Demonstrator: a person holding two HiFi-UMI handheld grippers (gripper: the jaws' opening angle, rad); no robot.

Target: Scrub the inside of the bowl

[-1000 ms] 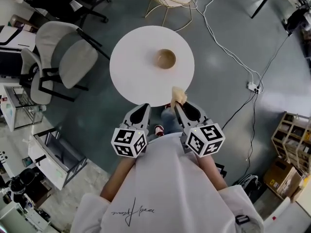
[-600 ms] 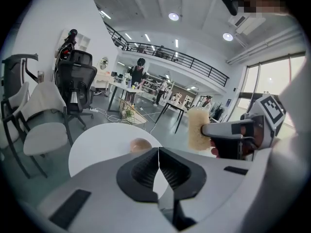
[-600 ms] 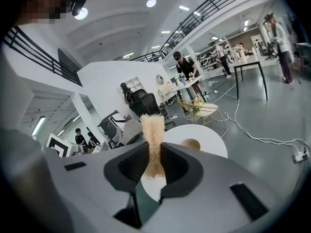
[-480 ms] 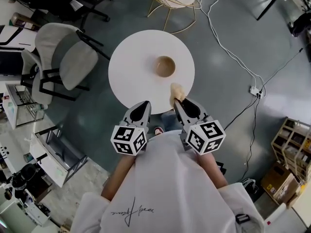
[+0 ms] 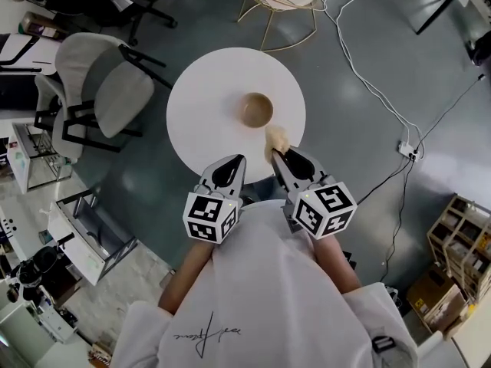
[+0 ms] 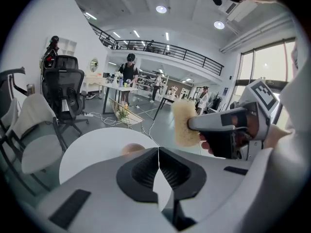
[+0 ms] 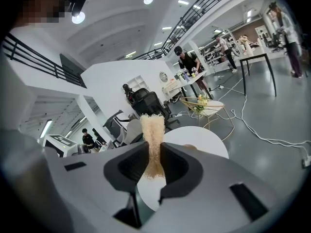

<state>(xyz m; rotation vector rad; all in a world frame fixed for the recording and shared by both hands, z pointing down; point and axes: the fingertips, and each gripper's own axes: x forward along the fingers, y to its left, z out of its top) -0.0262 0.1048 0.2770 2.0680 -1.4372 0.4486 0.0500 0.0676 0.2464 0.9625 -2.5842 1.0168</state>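
1. head view: the bowl (image 5: 258,110) stands upright near the centre of the round white table (image 5: 203,90). the left hand-held gripper (image 5: 233,162) and the right hand-held gripper (image 5: 275,154) hang over the table's near edge. a pale tan sponge (image 5: 276,138) juts from the right one's tip, near the bowl but apart from it.
2. left gripper view: the jaws meet in a closed seam with nothing between them. part of the bowl shows just beyond them.
3. right gripper view: the jaws pinch the sponge's lower part, and its fibrous top stands free.
4. handling, as judged: the sponge looks soft and light and should flex under pressure — a low, firm pinch suits it. the bowl looks small, rigid and likely to skate on the smooth table — best steadied at the rim by the empty gripper.
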